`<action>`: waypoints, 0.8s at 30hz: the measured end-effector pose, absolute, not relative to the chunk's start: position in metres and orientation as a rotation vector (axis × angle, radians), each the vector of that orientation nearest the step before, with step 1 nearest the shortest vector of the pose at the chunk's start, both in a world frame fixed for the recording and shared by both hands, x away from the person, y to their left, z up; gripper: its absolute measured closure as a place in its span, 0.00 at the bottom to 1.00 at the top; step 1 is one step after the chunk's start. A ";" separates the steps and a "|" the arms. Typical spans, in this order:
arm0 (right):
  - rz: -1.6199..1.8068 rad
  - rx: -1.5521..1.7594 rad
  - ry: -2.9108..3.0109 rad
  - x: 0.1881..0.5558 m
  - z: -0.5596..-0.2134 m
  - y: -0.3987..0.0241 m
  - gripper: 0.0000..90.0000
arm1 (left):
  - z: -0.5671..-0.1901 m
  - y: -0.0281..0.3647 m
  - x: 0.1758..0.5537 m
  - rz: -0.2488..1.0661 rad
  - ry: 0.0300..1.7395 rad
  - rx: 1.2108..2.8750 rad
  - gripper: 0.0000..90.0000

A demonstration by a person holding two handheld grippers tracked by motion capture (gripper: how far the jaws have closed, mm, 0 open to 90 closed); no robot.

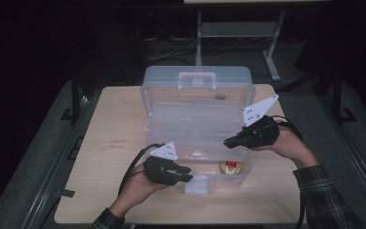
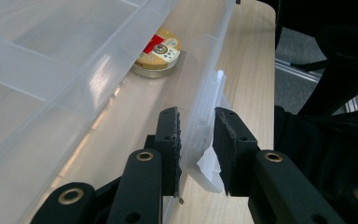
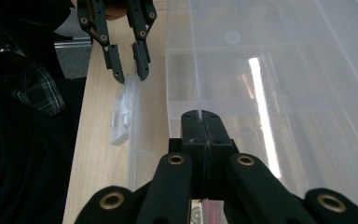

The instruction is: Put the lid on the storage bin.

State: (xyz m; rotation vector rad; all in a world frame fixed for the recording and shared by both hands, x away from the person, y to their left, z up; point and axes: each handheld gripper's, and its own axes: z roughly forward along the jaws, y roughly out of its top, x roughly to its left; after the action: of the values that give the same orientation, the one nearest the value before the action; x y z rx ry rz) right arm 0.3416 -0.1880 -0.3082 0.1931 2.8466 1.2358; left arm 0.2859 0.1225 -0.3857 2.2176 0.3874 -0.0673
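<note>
Box (image 1: 196, 119) open at table centre; light, stiff, slick plastic, walls flex. Left gripper (image 2: 196, 140) at 6 o'clock, jaws narrow, clamping front wall by latch (image 2: 209, 163); good hold. Right gripper (image 3: 201, 116) shut, empty, at 3 o'clock.

A clear plastic storage box (image 1: 198, 119) stands open in the middle of the wooden table, its lid tilted back at the far side with a moulded handle (image 1: 197, 79) on it. A translucent inner tray (image 3: 270, 93) sits in the base. The white latch (image 2: 209, 140) hangs at the near front wall. A small round tin (image 2: 158, 58) with a red-and-cream label lies flat in the base's near right corner.
</note>
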 end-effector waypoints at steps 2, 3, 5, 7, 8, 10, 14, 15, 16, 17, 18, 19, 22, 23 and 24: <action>1.237 0.197 2.845 0.341 -0.308 -0.188 1.00 | -0.384 0.124 0.286 -0.071 0.390 2.207 0.81; 1.237 0.198 2.844 0.341 -0.308 -0.188 1.00 | -0.384 0.124 0.286 -0.070 0.395 2.200 0.81; 1.237 0.202 2.845 0.341 -0.308 -0.188 1.00 | -0.383 0.125 0.285 -0.063 0.390 2.198 0.82; 1.236 0.202 2.845 0.341 -0.308 -0.188 1.00 | -0.380 0.126 0.285 -0.049 0.385 2.199 0.84; 1.236 0.200 2.844 0.341 -0.308 -0.188 1.00 | -0.378 0.127 0.284 -0.056 0.390 2.182 0.84; 1.236 0.204 2.846 0.341 -0.308 -0.188 1.00 | -0.370 0.131 0.283 -0.076 0.379 2.148 0.88; 1.233 0.199 2.846 0.341 -0.309 -0.187 1.00 | -0.362 0.135 0.280 -0.080 0.367 2.131 0.97; 1.234 0.199 2.848 0.340 -0.309 -0.187 1.00 | -0.360 0.136 0.280 -0.081 0.368 2.129 1.00; 1.234 0.199 2.848 0.340 -0.309 -0.187 1.00 | -0.358 0.137 0.280 -0.081 0.371 2.131 1.00; 1.234 0.200 2.848 0.340 -0.309 -0.187 1.00 | -0.356 0.138 0.280 -0.083 0.372 2.127 1.00; 1.234 0.196 2.848 0.340 -0.309 -0.187 1.00 | -0.353 0.140 0.280 -0.083 0.373 2.122 1.00; 1.231 0.193 2.849 0.339 -0.310 -0.187 1.00 | -0.351 0.141 0.280 -0.082 0.377 2.118 1.00; 1.228 0.192 2.851 0.339 -0.310 -0.187 1.00 | -0.342 0.149 0.279 -0.077 0.388 2.084 1.00; 1.227 0.192 2.849 0.339 -0.310 -0.187 1.00 | -0.339 0.152 0.280 -0.069 0.390 2.077 1.00; 1.226 0.192 2.851 0.338 -0.310 -0.187 1.00 | -0.335 0.156 0.280 -0.060 0.398 2.059 1.00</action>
State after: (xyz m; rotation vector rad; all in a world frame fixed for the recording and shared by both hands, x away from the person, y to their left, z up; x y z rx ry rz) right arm 0.3384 -0.1868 -0.3099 0.1924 2.8510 1.2264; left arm 0.2799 0.1560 -0.3346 2.0593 0.3980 -0.0596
